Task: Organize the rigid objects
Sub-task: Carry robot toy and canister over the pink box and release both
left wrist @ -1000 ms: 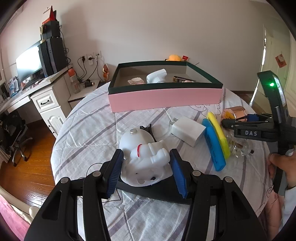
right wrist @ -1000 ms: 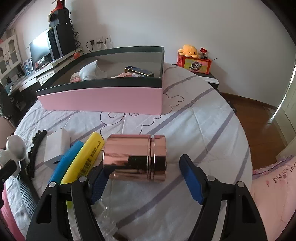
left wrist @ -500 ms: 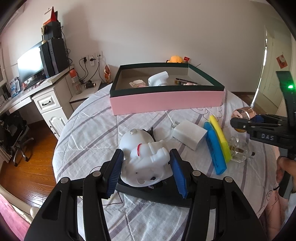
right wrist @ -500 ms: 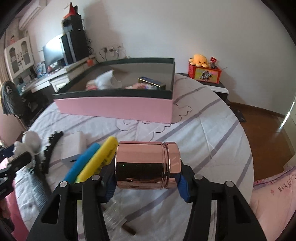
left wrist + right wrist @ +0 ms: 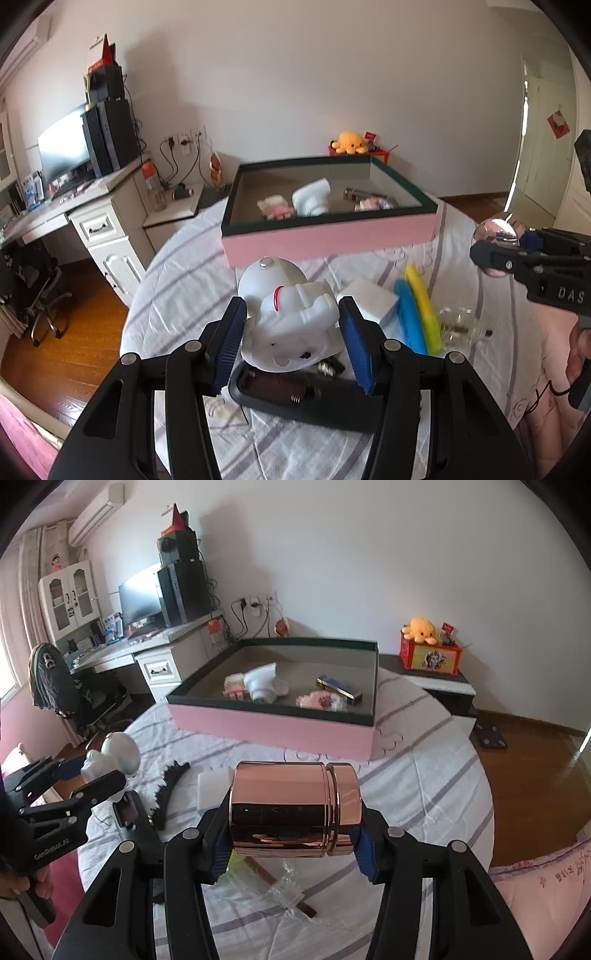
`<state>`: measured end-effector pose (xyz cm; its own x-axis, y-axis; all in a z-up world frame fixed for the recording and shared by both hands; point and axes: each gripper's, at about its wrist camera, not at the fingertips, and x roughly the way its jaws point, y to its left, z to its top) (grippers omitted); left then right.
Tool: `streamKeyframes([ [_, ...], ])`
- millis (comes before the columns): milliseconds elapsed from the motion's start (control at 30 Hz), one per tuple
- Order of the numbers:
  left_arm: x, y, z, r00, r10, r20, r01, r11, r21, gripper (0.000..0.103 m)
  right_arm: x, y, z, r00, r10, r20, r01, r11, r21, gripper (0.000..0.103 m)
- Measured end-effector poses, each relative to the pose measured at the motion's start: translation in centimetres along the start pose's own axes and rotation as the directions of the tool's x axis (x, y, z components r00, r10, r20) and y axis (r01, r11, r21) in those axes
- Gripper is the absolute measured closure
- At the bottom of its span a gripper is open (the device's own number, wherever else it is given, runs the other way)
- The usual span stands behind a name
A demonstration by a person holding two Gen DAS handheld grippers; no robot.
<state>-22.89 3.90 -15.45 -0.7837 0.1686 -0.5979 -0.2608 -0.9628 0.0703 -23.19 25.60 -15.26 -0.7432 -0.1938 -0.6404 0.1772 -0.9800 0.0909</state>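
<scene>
My left gripper [image 5: 291, 347] is shut on a white astronaut figurine [image 5: 288, 314] and holds it above the round table [image 5: 184, 266]. My right gripper [image 5: 291, 834] is shut on a rose-gold metal canister [image 5: 295, 808], lifted off the table. The pink box with a dark green rim [image 5: 332, 236] stands at the far side of the table and holds several small items; it also shows in the right wrist view [image 5: 273, 727]. The right gripper shows at the right edge of the left wrist view [image 5: 517, 254]. The left gripper with the figurine shows at the left of the right wrist view [image 5: 92, 775].
On the table lie a black battery case [image 5: 306, 402], a white charger [image 5: 369, 302], blue [image 5: 408, 321] and yellow [image 5: 424, 306] markers, a clear glass piece [image 5: 458, 328] and a black hair comb [image 5: 166, 794]. A desk [image 5: 74, 214] stands left, a low cabinet [image 5: 443, 683] right.
Both grippers have risen with their loads. The right gripper closed on the canister and lifted it. The left lifted the figurine off the battery case.
</scene>
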Motion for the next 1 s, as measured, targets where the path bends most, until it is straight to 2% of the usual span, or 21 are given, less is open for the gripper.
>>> streamKeyframes([
  [367,-0.1,-0.7,3.3,0.998,0.007,0.058,-0.009,0.999,0.034,0.050,0.0,0.1,1.2,1.000,0.011,0.020,-0.011,1.000,-0.025,0.048],
  [600,1.0,-0.9,7.1,0.995,0.006,0.103,-0.012,0.998,0.064,0.050,0.3,0.3,4.2,0.999,0.013,0.053,-0.009,0.997,-0.074,0.048],
  [800,4.4,-0.1,11.6,0.994,-0.017,0.106,0.007,0.996,0.091,0.050,2.2,0.2,8.5,0.998,0.004,0.067,0.005,0.991,-0.130,0.048],
  [1000,10.2,0.8,15.7,0.998,-0.027,0.049,0.022,0.994,0.108,0.050,7.2,-0.4,13.1,1.000,0.009,0.026,-0.005,0.988,-0.153,0.048],
])
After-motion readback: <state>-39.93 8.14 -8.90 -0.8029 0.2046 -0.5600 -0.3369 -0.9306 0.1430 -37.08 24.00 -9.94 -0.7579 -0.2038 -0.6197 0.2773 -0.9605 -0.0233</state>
